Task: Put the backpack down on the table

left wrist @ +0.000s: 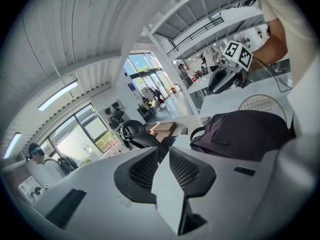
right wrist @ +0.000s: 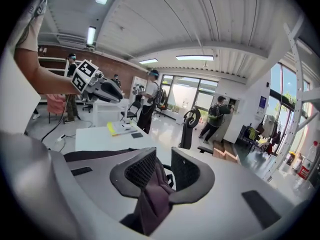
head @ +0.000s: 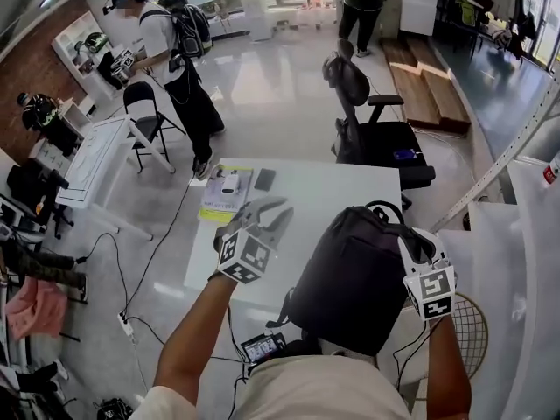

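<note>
A dark purple backpack (head: 359, 269) lies on the white table (head: 306, 182), right in front of me. My right gripper (head: 409, 241) is at its top right, beside the carry handle. In the right gripper view the right gripper (right wrist: 163, 156) has a bunch of the backpack's purple fabric (right wrist: 155, 194) pinched between its pads. My left gripper (head: 282, 213) hovers over the table just left of the backpack. In the left gripper view the left gripper (left wrist: 164, 156) has its pads apart, and only white table shows between them. The backpack (left wrist: 245, 134) lies to its right.
A black office chair (head: 372, 129) stands past the table's far edge. A yellow booklet (head: 219, 201) with a small white device and a dark phone lies at the table's far left corner. A racket (head: 468, 322) rests at the right. A person (head: 175, 59) stands beyond; cables cross the floor.
</note>
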Demonstrator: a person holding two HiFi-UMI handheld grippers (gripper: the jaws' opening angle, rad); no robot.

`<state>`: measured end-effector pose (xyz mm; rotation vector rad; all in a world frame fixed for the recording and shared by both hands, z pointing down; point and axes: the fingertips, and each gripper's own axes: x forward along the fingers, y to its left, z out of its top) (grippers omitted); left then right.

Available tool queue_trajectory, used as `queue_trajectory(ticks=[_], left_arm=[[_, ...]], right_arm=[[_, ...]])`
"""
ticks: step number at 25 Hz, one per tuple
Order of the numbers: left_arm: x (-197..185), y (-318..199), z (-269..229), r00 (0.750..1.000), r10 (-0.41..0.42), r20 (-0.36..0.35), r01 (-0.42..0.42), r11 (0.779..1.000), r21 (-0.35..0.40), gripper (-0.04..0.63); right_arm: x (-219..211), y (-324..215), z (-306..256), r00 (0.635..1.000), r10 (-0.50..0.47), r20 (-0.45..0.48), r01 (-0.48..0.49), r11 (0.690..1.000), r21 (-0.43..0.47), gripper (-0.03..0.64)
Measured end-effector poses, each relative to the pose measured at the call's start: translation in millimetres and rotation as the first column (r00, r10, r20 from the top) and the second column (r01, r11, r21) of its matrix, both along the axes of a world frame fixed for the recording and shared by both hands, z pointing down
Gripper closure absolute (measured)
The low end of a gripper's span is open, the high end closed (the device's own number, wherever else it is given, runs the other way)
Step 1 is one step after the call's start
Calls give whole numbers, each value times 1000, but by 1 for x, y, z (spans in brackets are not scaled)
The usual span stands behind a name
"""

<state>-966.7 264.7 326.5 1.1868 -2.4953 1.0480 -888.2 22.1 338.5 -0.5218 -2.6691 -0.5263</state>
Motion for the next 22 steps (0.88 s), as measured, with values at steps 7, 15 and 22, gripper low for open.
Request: queue_trajectory(ticks=[7,15,22], left_arm=[[73,8,-49,997,3,75,-7,999,47,539],[168,1,-87,990,68,121,-83,989,121,558],[239,-5,-102,984,118,134,-132,985,106,560]], right_arm=[[46,26,-57,988,-82,133,82,997,6,574],[117,54,-83,971,-173,166,165,985,59,582],[172,75,-100,951,-244,192,236,970,64,584]])
